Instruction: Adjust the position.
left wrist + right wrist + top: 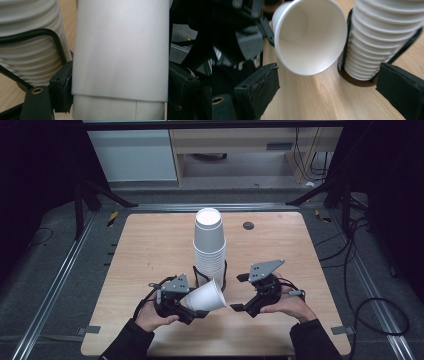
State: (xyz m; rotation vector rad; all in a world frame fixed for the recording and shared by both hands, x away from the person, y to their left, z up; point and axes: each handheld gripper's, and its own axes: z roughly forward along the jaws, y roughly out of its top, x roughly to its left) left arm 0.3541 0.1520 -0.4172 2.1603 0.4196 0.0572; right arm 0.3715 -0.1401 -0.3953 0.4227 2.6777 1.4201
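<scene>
A white paper cup (205, 296) lies on its side in the air, just in front of the tall stack of cups (209, 247) on the wooden table (150, 250). The left gripper (192, 312) has it. Its two black jaws press on the cup's sides near the bottom end, one on each side, and the cup's open mouth points toward the right gripper (241, 292). In the left gripper view the cup's wall (120, 50) sits tight between the pads.

The right gripper holds nothing. Its jaws stand wide apart, and there is only table between them. In the right gripper view the cup's round mouth (310, 37) is just ahead, and the stack sits in a black wire holder (345, 45) beside it.

I think this cup is very light and thin. It is soft, so a hard squeeze would dent it or fold the rim. The smooth paper could slip too. The best place to take it is low on the side wall, near the base, where it is stiffer. The rim is good for a soft pinch only
</scene>
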